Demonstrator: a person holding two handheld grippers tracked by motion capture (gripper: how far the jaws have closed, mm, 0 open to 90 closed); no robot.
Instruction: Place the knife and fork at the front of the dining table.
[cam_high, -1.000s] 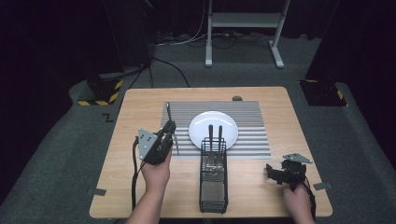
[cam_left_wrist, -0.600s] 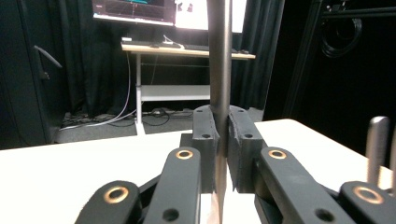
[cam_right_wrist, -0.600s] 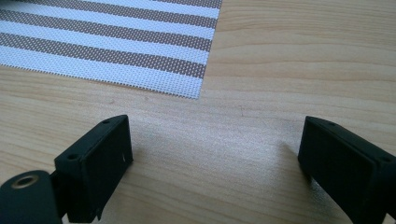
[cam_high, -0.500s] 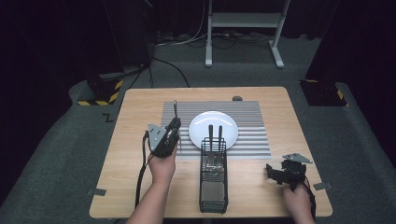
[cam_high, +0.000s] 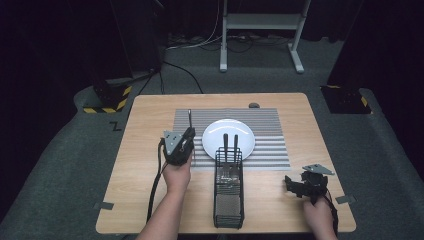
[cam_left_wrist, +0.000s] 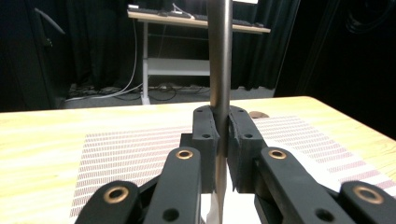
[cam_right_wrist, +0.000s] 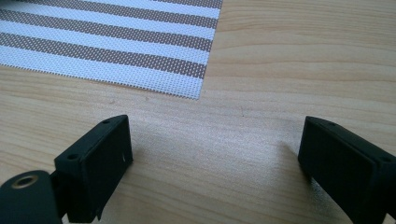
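Note:
My left gripper (cam_high: 188, 135) is shut on a slim metal utensil (cam_high: 190, 118) whose round steel handle points away from me over the striped placemat (cam_high: 270, 150), just left of the white plate (cam_high: 228, 133). In the left gripper view the jaws (cam_left_wrist: 222, 122) clamp the steel utensil (cam_left_wrist: 219, 56), which rises straight up between them. My right gripper (cam_high: 294, 186) rests near the table's front right corner, open with nothing in it. In the right gripper view its jaws (cam_right_wrist: 215, 154) stand wide apart over bare wood, near the placemat's corner (cam_right_wrist: 116, 42).
A black wire cutlery basket (cam_high: 229, 195) lies on the table between my hands, with two black handles (cam_high: 230, 146) sticking out toward the plate. A small dark object (cam_high: 254, 105) sits at the table's far edge. Cables and a desk frame (cam_high: 260, 30) stand on the floor beyond.
My left hand has carried the utensil a little to the right, toward the plate, and lower. The right hand has stayed where it was.

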